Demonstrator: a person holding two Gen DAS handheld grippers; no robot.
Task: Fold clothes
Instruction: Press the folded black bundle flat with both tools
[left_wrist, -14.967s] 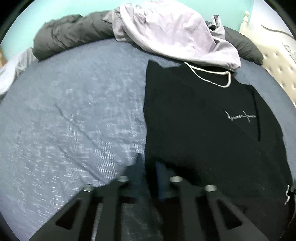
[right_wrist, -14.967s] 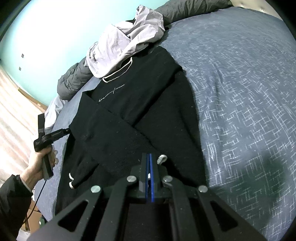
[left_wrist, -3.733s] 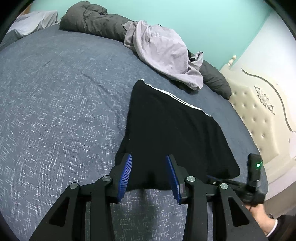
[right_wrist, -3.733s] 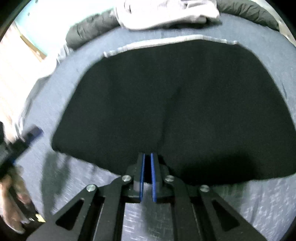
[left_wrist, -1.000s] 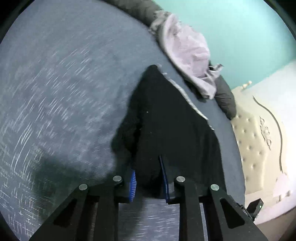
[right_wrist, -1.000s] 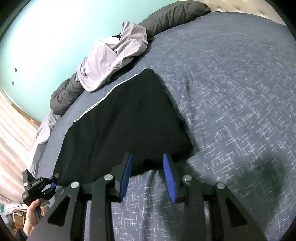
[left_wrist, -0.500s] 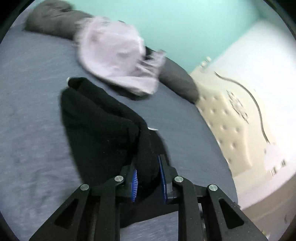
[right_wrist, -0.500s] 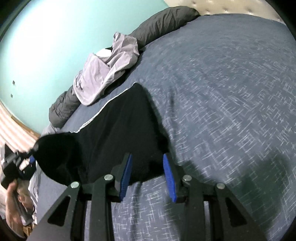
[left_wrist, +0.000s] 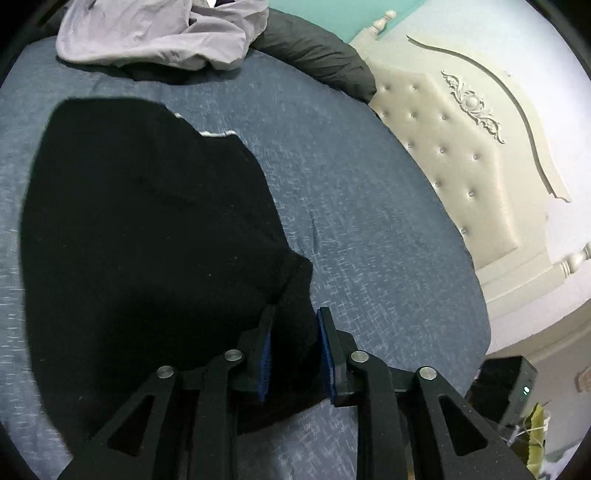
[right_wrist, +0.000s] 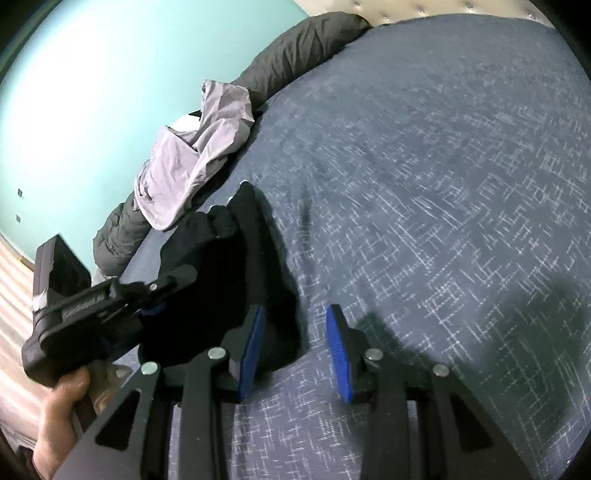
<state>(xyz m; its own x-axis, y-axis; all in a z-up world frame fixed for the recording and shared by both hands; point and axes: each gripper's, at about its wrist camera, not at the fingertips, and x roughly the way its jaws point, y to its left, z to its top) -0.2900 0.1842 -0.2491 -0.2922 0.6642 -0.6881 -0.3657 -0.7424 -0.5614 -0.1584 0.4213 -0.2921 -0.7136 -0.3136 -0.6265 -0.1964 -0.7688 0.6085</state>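
Covering the bed (left_wrist: 369, 221) is a blue-grey patterned sheet, with a teal wall (right_wrist: 92, 92) and a cream tufted headboard (left_wrist: 461, 166) beyond. Lying near the bed's foot edge, the black garment (left_wrist: 147, 240) is now doubled over, narrower than 1 second ago. The left tool (left_wrist: 293, 347) is opening, cloth bunching between its pads. The right tool (right_wrist: 295, 347) is standing released over bare sheet.

Matt black knit cloth garment (left_wrist: 147, 240), woven blue bed cover (left_wrist: 351, 221), crumpled smooth lilac cloth (left_wrist: 159, 33), glossy tufted headboard (left_wrist: 461, 155)
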